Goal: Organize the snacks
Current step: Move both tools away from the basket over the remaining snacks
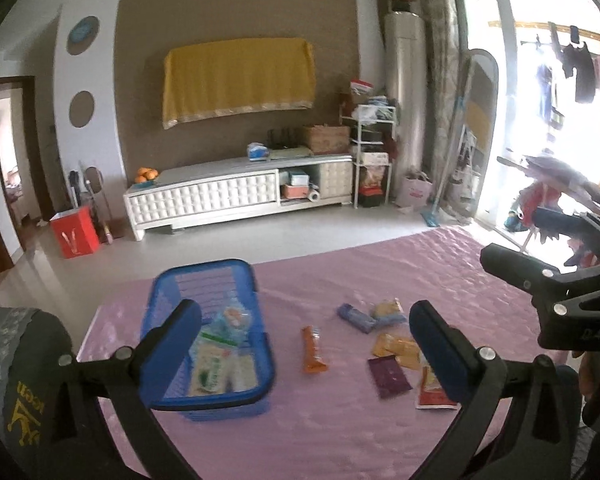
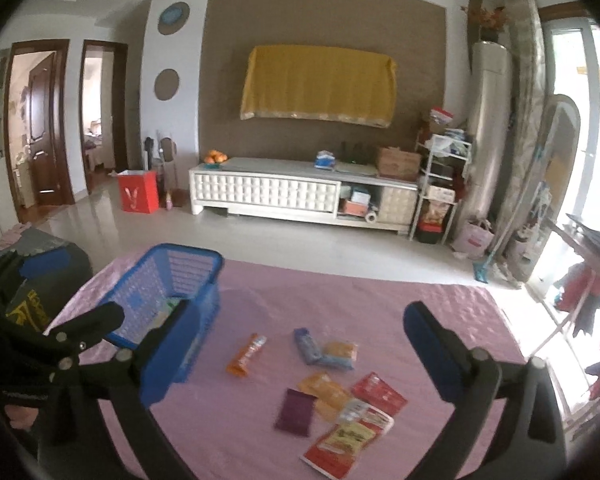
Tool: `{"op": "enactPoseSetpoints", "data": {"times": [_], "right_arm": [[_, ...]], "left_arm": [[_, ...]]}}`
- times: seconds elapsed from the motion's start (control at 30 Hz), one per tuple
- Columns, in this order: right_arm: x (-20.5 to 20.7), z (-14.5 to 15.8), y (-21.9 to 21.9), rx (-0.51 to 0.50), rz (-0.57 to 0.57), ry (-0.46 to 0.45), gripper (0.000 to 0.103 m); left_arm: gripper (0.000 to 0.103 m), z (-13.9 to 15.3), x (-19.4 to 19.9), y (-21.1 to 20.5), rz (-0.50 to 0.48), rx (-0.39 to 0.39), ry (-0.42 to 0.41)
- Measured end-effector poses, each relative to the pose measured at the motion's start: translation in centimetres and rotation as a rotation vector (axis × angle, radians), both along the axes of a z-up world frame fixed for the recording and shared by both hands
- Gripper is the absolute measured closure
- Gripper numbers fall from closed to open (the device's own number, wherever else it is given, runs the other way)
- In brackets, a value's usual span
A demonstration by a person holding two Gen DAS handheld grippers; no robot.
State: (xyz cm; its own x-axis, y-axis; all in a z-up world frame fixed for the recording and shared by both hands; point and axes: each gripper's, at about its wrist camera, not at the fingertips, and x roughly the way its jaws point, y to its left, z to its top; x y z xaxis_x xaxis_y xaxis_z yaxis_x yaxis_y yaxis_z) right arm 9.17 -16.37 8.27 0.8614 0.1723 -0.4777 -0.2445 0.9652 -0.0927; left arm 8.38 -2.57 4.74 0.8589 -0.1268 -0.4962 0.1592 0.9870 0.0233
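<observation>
Right gripper (image 2: 304, 334): jaws wide apart, nothing between them. Blue basket (image 2: 160, 280) stands on the pink tablecloth (image 2: 400, 292) at left. Loose packets lie right of it — an orange bar (image 2: 246, 354), a purple sachet (image 2: 295, 412), red packets (image 2: 378, 392).

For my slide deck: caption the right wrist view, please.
Open right tongs above loose snack packets on pink cloth, blue basket left.

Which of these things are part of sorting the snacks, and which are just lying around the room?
For the job: blue basket, orange snack bar, purple packet, yellow packets, red packets.

Just lying about: red bag, oranges, cardboard box.
</observation>
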Motion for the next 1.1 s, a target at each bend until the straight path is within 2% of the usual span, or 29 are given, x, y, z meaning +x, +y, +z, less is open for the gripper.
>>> {"op": "enactPoseSetpoints", "data": {"times": [0.23,0.33,0.47,0.73,0.87,1.1], "right_arm": [[0.0,-1.7,-5.0,0.018,-0.079,0.058,0.0],[0.4,-3.2,-7.1,0.037,-0.097,0.111,0.0],[1.2,-5.4,-8.8,0.06,-0.095,0.193,0.0],[1.9,-9.7,-12.1,0.045,-0.174,0.283,0.0],[2.7,-11.9,-14.4,0.068,-0.195,0.359,0.0],[3.8,-15.2,-17.4,0.027,-0.248,0.446,0.0]], "left_arm": [[0.0,-2.3,2.2,-4.8,-0.051,0.014,0.077],[0.0,-3.7,3.0,-6.4,-0.061,0.017,0.121],[0.0,-6.1,4.4,-8.3,-0.093,0.012,0.208],[0.0,-11.2,6.9,-12.1,-0.175,-0.017,0.401],[0.0,-13.9,8.1,-14.6,-0.215,-0.011,0.473],[0.0,-17.9,9.9,-18.3,-0.269,0.006,0.574]]}}
